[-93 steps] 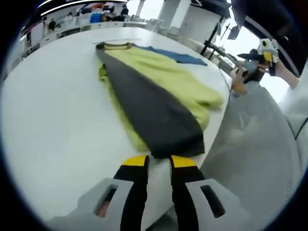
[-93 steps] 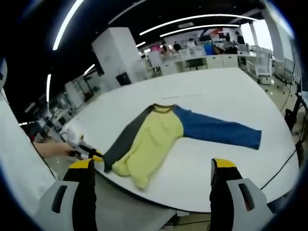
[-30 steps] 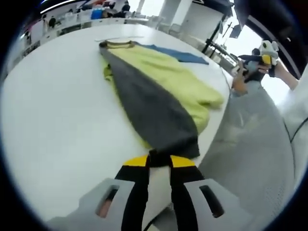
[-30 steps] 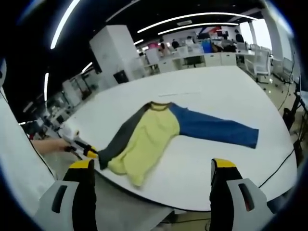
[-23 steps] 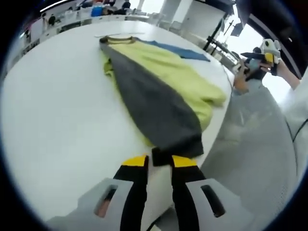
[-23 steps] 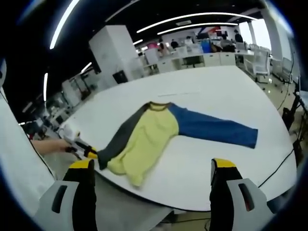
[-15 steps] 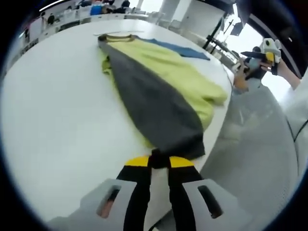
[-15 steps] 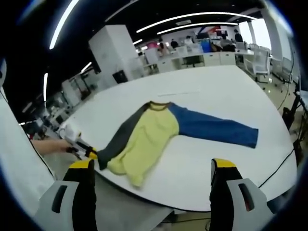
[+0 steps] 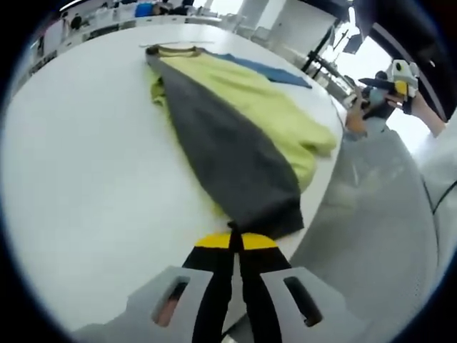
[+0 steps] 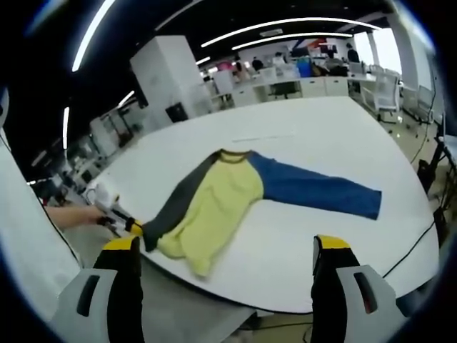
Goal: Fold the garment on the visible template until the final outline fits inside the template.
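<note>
**Q:** Start nearest you. What are your left fingers doing?

**A:** My left gripper (image 9: 236, 239) rises at six o'clock in the left gripper view, its jaws pressed together and pinching the cuff of the grey sleeve (image 9: 225, 153). The cuff lies at the near edge of the white table (image 9: 78, 186), so that is where I can get a bite without dragging the body of the garment (image 10: 214, 200). In the right gripper view the same gripper sits at about nine o'clock, at the dark end of that sleeve.

**Q:** And the right?

**A:** My right gripper (image 10: 223, 268) is spread wide and holds nothing. It hangs back off the table edge, well apart from the cloth. I judge it is waiting, kept clear so the whole shirt stays in sight.

**Q:** Where does the garment lie?

**A:** Flat on the table. From the cuff, the grey sleeve runs towards eleven o'clock in the left gripper view, laid partly over the yellow body (image 9: 257, 107), up to the collar (image 9: 171, 50). Beyond that, the blue sleeve (image 10: 314, 191) stretches out the far side, towards three o'clock in the right gripper view.

**Q:** How far along is the fold?

**A:** Early, I would say. The blue sleeve is still unfolded. A thin line (image 10: 253, 137) shows on the table past the collar; whether it marks the template I cannot tell.

**Q:** And in the distance?

**A:** Desks (image 10: 314, 87) at twelve o'clock, with people too small to make out.
</note>
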